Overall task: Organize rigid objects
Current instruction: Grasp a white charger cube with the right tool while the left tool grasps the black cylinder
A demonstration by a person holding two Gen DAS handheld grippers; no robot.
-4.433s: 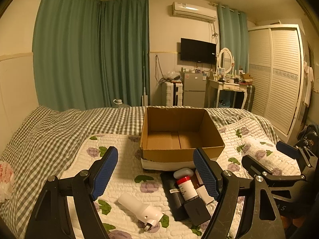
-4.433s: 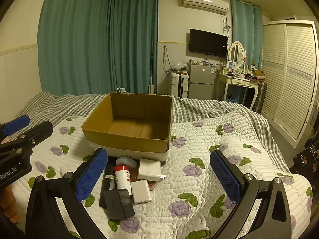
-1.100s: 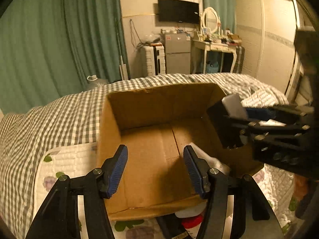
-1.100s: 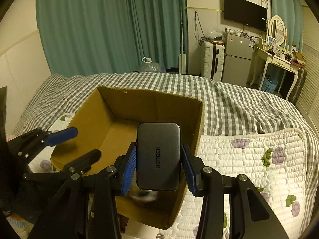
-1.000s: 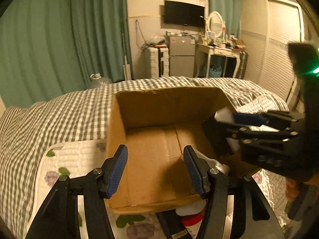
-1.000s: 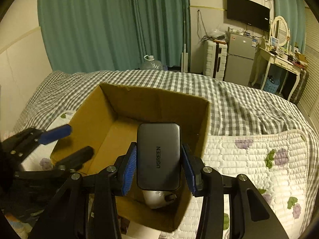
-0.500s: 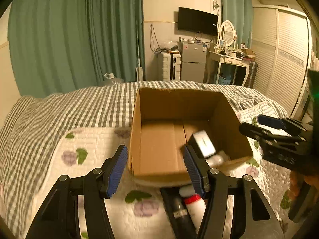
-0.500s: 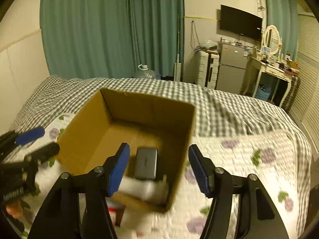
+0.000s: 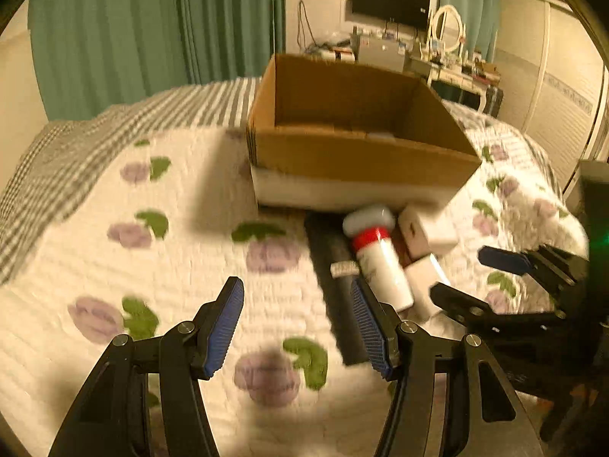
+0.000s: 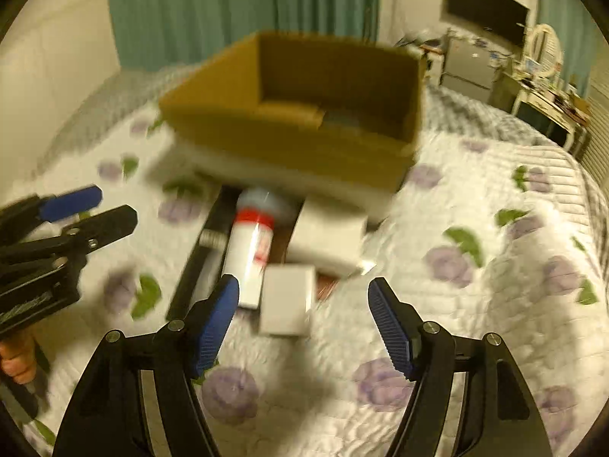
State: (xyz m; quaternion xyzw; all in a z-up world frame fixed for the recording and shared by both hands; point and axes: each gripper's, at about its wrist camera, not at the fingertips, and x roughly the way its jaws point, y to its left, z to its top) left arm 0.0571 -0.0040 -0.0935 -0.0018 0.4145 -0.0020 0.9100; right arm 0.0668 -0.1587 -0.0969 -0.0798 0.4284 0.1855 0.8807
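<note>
The small white box [image 10: 286, 300] lies flat on the bed just ahead of the empty, spread right tool [image 10: 304, 293], nearer it than the also-empty, spread left tool [image 9: 295, 306].

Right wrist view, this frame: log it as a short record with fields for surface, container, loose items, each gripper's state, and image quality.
surface: floral quilt on a bed
container: cardboard box, open top, contents too blurred to name
loose items: white bottle with red band, lying down; small white box beside it; larger white box by the cardboard box; long black item left of the bottle
right gripper: open, empty, above the small white box
left gripper: open, empty
image quality: motion blur
</note>
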